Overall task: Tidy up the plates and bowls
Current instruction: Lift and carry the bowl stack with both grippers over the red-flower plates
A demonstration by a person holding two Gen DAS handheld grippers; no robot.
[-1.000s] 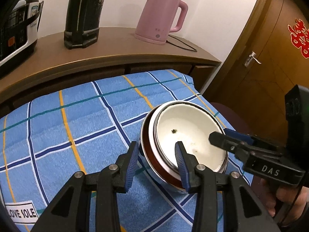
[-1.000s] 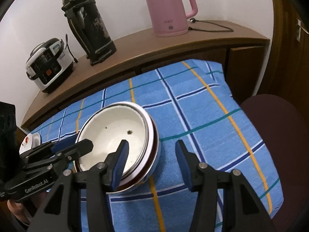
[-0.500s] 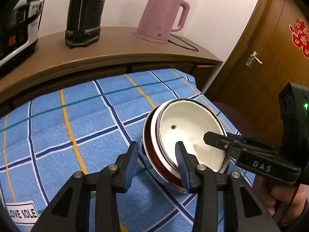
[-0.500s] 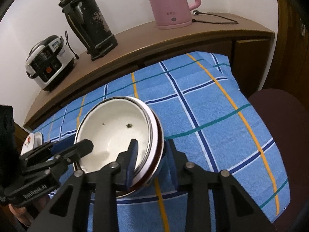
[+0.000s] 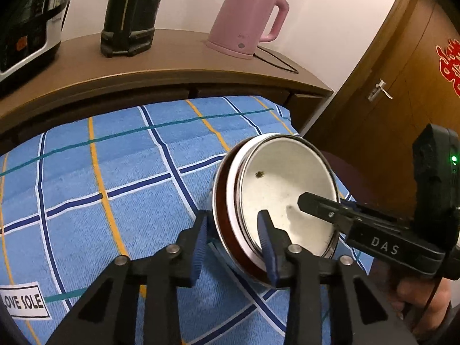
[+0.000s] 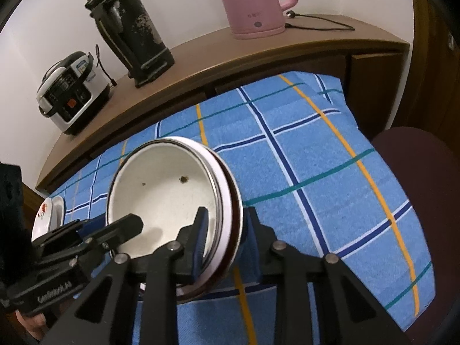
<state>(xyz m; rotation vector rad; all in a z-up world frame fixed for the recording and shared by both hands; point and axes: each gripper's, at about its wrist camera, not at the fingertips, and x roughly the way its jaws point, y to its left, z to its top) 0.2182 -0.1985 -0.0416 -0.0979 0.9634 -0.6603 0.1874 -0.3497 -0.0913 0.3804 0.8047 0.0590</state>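
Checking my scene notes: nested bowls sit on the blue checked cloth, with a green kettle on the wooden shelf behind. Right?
Not quite: the kettle is pink, as the left wrist view shows. The nested bowls, blue checked cloth and wooden shelf are right.

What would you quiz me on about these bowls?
1. True or false: the kettle on the shelf is pink.
2. What lies below the bowl stack? A. blue checked cloth B. newspaper C. bare wood
3. Fill in: the left gripper and right gripper both straddle the stack's ____.
Key: 1 true; 2 A; 3 rim, with both grippers' jaws closing around it.
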